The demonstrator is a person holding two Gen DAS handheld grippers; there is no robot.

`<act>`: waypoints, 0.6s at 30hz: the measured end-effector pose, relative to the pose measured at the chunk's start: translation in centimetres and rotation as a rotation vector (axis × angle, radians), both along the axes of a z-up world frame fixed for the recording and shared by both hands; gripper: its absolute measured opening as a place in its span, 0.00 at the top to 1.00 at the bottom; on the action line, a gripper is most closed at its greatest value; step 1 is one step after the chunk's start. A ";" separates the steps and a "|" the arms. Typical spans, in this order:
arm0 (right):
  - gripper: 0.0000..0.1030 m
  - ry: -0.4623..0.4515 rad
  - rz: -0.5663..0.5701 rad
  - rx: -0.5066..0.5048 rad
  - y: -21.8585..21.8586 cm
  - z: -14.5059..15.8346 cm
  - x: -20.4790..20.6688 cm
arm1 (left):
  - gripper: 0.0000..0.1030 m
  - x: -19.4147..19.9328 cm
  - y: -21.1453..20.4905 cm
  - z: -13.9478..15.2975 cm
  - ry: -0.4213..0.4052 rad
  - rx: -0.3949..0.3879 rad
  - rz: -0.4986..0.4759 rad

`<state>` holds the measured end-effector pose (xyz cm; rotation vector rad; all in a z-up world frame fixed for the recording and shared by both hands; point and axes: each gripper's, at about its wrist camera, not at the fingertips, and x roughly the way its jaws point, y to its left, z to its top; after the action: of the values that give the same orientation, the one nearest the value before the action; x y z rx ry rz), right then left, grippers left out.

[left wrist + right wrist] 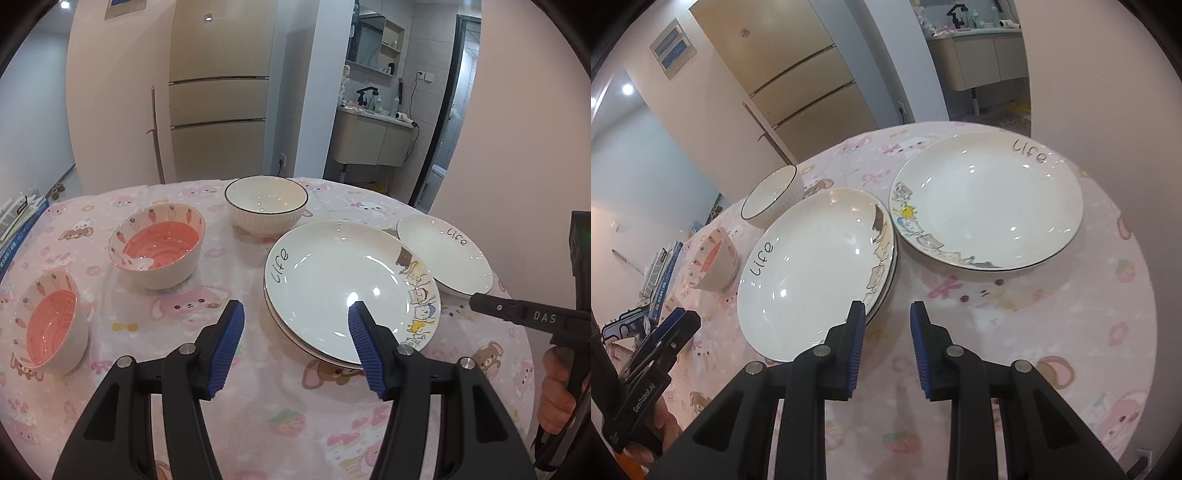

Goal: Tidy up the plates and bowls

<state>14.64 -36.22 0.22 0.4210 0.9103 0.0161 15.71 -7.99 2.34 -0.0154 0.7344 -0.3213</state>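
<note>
A stack of white "Life" plates (343, 284) (812, 273) sits mid-table. A single "Life" plate (443, 254) (990, 206) lies to its right. A white ribbed bowl (266, 205) (774, 199) stands behind the stack. Two pink carrot-pattern bowls (159, 245) (51, 328) stand at the left; one shows in the right wrist view (714, 264). My left gripper (295, 317) is open and empty, its right finger over the stack's near rim. My right gripper (888, 314) is open and empty, just right of the stack's near edge.
The round table has a pink cartoon cloth (258, 406) (1052, 332). Books (18, 221) lie at the far left edge. A fridge (221, 92) and a washbasin cabinet (373, 140) stand beyond the table. The right gripper's body (535, 317) shows at the right.
</note>
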 end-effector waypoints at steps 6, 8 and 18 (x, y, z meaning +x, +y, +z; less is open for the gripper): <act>0.73 -0.041 -0.033 -0.015 -2.7 1.9 -1.0 | 0.39 1.6 -0.7 3.4 -0.057 -0.034 -0.030; 0.73 -0.060 -0.055 -0.019 -4.2 2.7 -1.1 | 0.26 1.9 -1.6 4.7 -0.103 -0.033 -0.056; 0.41 -0.047 -0.210 0.022 -13.5 2.9 0.2 | 0.03 8.1 -9.8 5.1 -0.054 -0.032 -0.160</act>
<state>14.89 -49.77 3.14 0.5329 0.8166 -0.1553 23.84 -17.79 7.48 0.0212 0.6785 -0.4843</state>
